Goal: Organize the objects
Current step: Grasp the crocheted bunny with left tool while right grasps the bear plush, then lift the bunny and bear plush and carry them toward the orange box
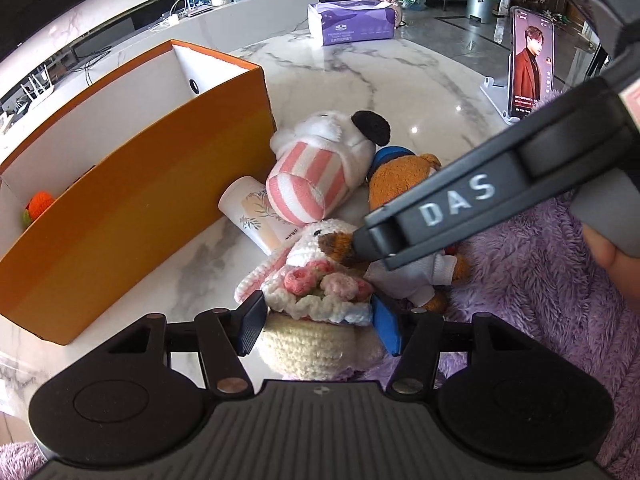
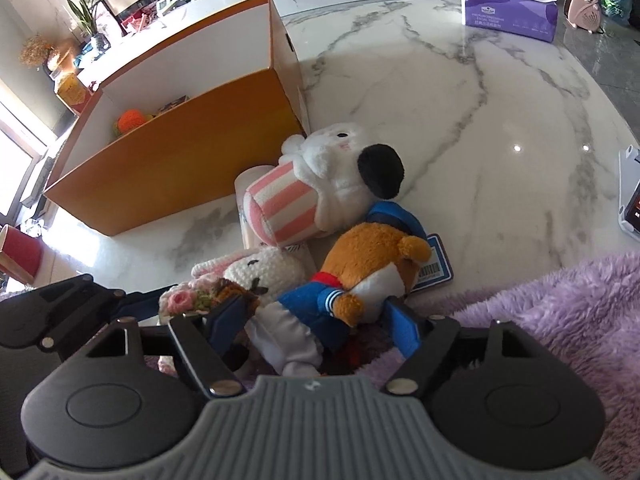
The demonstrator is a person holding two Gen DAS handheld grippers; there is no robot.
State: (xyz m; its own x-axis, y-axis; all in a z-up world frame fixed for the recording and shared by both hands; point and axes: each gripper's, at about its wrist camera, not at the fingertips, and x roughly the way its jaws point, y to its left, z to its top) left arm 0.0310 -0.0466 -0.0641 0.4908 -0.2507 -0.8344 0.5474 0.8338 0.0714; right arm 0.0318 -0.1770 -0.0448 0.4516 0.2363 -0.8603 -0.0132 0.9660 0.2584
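Note:
A crocheted white bunny with pink flowers and a cream base (image 1: 316, 304) lies at the table's near edge. My left gripper (image 1: 318, 330) has its jaws around the base, touching both sides. My right gripper (image 2: 320, 318) straddles a brown bear in a blue sailor suit (image 2: 360, 268), jaws wide and close to its sides; in the left wrist view its body (image 1: 460, 204) crosses over the bear (image 1: 400, 184). A white plush with pink-striped body and black ear (image 1: 320, 164) lies on a white tube (image 1: 252, 216). The orange box (image 1: 132, 200) holds an orange crocheted item (image 2: 130, 120).
A purple tissue pack (image 1: 352, 20) sits at the far side of the marble table (image 1: 400, 92). A phone on a white stand (image 1: 530, 68) stands at right. A purple fluffy blanket (image 2: 560, 320) covers the near right. A blue barcode tag (image 2: 434, 268) lies by the bear.

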